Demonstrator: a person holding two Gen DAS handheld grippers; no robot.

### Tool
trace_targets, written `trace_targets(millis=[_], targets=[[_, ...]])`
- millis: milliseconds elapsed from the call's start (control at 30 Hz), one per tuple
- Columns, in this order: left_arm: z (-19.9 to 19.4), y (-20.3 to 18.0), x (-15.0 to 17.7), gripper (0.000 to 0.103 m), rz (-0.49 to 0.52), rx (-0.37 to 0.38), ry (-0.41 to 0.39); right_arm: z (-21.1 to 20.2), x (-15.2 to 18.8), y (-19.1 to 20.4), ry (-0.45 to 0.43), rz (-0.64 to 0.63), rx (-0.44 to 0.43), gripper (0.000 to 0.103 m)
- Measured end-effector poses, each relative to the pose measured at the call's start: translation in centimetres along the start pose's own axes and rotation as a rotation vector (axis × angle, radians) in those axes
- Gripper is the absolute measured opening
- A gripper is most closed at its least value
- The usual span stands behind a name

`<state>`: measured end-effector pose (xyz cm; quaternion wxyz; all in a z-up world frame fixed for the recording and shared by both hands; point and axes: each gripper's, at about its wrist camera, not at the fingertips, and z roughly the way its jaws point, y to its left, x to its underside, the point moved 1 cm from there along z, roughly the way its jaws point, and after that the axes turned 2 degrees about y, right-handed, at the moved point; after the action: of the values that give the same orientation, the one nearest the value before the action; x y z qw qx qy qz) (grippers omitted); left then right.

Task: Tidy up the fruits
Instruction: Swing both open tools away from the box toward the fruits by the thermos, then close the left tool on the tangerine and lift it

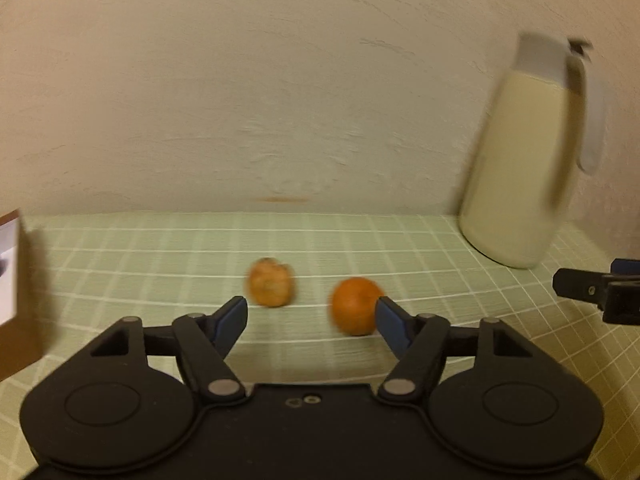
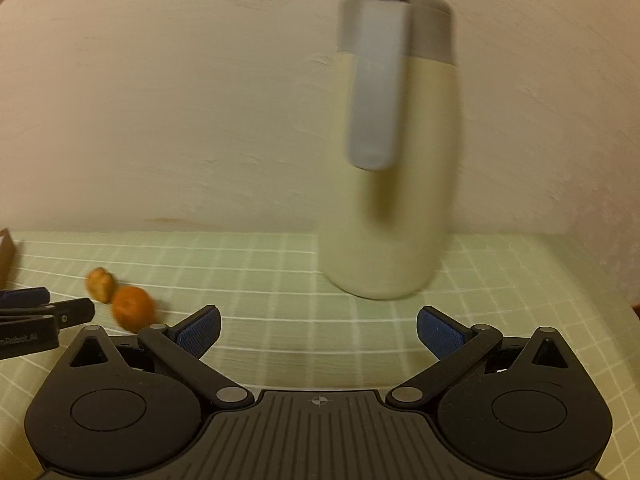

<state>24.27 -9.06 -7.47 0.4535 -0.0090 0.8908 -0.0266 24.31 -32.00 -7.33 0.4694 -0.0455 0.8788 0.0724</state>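
An orange (image 1: 354, 306) lies on the green checked tablecloth (image 1: 160, 264), just ahead of my left gripper's right fingertip. A paler, wrinkled brownish fruit (image 1: 272, 282) lies to its left, slightly farther off. My left gripper (image 1: 312, 316) is open and empty, low over the cloth. In the right wrist view the orange (image 2: 133, 308) and the wrinkled fruit (image 2: 100, 284) sit at the far left, beside the left gripper's fingers (image 2: 44, 306). My right gripper (image 2: 319, 330) is open and empty, facing a cream jug.
A tall cream thermos jug (image 1: 524, 160) with a grey lid and handle stands at the back right by the wall; it also shows in the right wrist view (image 2: 392, 184). A brown cardboard box (image 1: 16, 296) stands at the left edge. The right gripper's fingers (image 1: 592, 292) show at right.
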Motion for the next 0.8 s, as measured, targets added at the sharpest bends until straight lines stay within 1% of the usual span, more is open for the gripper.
trace_targets(millis=[33,167,333,500,533,567,600,700,800], targets=[[0.5,-0.6,0.1,0.057,0.006,0.009,0.005,0.1,0.0,-0.6,0.005,0.010,0.008,0.103],[2.2,-2.0,0.3,0.052,0.010,0.009,0.027,0.7,0.0,-2.0,0.016,0.035,0.025,0.103],[3.2,-2.5,0.2,0.051,-0.015,-0.019,0.020,1.0,0.1,-3.1,0.024,0.052,0.039,0.103],[4.2,-2.8,0.0,0.048,-0.014,-0.020,0.032,1.6,0.2,-4.0,0.039,0.080,0.054,0.103],[4.4,-2.9,0.0,0.046,-0.011,-0.020,0.033,1.6,0.2,-4.0,0.040,0.082,0.054,0.103],[4.5,-2.8,0.0,0.040,-0.004,-0.021,0.035,1.5,0.3,-4.0,0.044,0.082,0.057,0.103],[4.7,-2.8,0.1,0.033,0.005,-0.026,0.037,1.6,0.2,-4.0,0.045,0.079,0.058,0.103],[4.2,-2.3,0.3,0.032,0.003,-0.017,0.031,1.6,0.3,-3.8,0.047,0.084,0.055,0.103],[2.9,-1.4,0.5,0.032,-0.006,-0.013,0.027,2.5,0.1,-3.1,0.051,0.095,0.029,0.103]])
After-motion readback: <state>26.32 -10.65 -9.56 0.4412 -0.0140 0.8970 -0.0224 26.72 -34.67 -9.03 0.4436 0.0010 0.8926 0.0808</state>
